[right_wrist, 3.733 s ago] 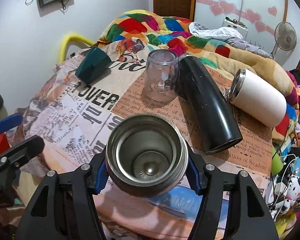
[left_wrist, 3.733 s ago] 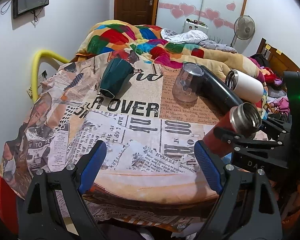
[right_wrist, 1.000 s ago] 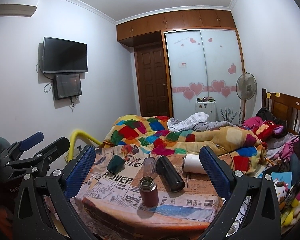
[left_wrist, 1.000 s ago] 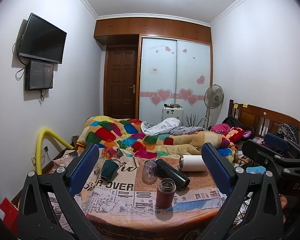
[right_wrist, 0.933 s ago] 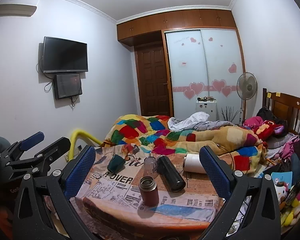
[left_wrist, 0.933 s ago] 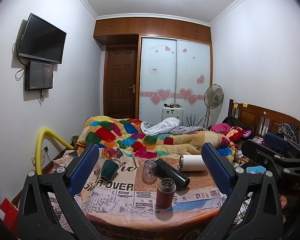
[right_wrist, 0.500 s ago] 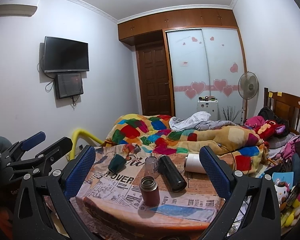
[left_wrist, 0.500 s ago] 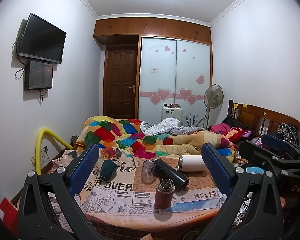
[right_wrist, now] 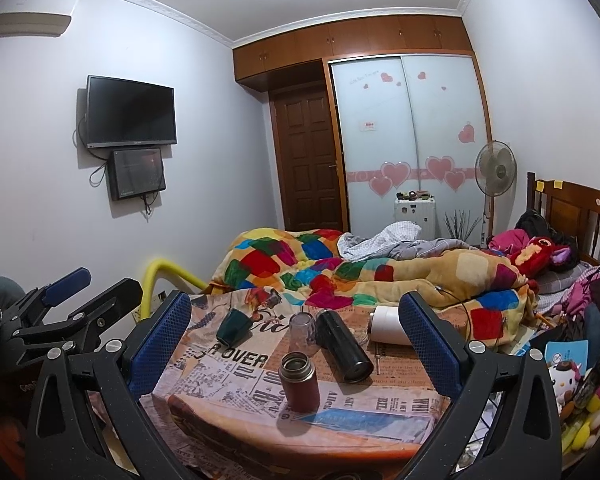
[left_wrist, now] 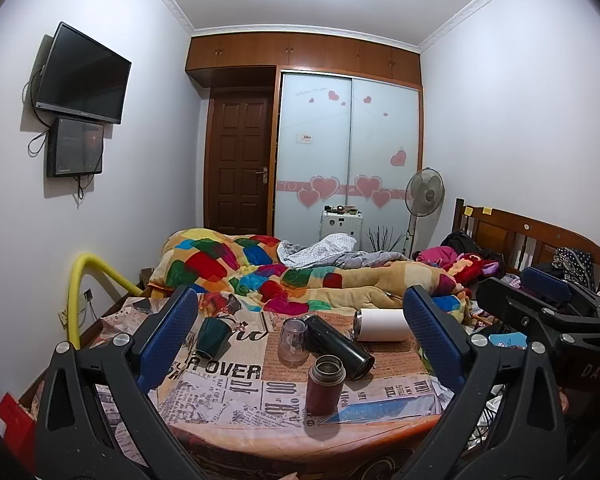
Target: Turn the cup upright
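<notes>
Standing upright now on the newspaper-covered table (left_wrist: 236, 404), no longer clamped and tilted as before: red cup (right_wrist: 299, 383), mouth up, well ahead of both grippers. Hanging back with fingers spread wide, gripping nothing: right gripper (right_wrist: 296, 334) and left gripper (left_wrist: 298, 330).

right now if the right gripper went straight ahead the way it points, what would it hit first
Probably the clear cup or the black flask lying beside it, with the red flask standing just below that line. The right gripper is open and back from the table; depth is hard to judge.
</notes>
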The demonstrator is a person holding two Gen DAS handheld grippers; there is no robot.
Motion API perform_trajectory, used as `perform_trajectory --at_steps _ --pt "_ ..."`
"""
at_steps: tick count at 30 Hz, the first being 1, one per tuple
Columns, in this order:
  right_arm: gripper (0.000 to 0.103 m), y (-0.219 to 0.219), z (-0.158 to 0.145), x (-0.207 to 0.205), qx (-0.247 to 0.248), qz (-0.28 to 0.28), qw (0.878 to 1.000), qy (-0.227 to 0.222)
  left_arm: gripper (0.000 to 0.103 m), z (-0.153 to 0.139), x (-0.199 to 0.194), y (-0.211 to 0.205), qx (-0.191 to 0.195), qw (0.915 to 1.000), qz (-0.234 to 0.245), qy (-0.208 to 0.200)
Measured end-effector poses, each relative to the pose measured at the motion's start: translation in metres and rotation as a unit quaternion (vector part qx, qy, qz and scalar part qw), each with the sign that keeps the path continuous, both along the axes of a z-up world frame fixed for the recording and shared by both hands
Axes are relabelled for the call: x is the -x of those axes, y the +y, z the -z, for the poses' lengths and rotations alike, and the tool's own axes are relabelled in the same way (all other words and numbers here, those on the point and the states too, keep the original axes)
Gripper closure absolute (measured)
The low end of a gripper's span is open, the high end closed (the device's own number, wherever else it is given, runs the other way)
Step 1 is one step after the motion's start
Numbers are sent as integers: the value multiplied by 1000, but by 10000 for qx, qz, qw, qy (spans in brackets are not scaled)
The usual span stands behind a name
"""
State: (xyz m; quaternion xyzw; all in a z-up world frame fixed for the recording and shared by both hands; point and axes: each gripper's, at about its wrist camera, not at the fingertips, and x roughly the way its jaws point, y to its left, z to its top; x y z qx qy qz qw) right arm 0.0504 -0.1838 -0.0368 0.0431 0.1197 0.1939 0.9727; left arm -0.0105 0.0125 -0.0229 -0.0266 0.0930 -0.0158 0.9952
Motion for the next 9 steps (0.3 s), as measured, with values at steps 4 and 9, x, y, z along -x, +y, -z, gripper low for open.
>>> perform_trajectory --at_steps 4,9 --pt "0 -1 1 0 -1 -9 10000 8 0 1 0 1 24 10000 -30 14" --pt "0 4 3 -3 33 -68 9999 66 0 6 1 9 116 9998 -150 78"
